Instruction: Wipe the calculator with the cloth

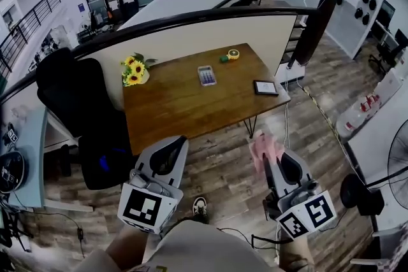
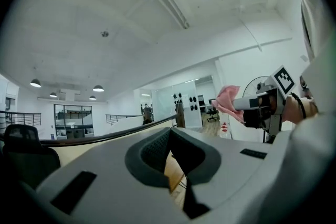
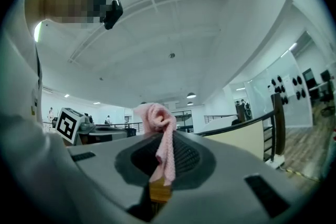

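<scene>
Pinching the pink cloth (image 1: 264,147), the right gripper (image 1: 266,161) hangs short of the table (image 1: 172,113) (calculator (image 1: 206,76) lying there), left gripper (image 1: 176,142) closed, empty.

We hold two grippers low in front of our body, side by side and well apart. Both point forward, away from us. Our left gripper (image 1: 167,156) has its jaws pressed together, and there is nothing between them. Our right gripper (image 1: 269,165) has its jaws closed tight on a pink cloth (image 1: 264,150). The cloth sticks out past the tips.
</scene>
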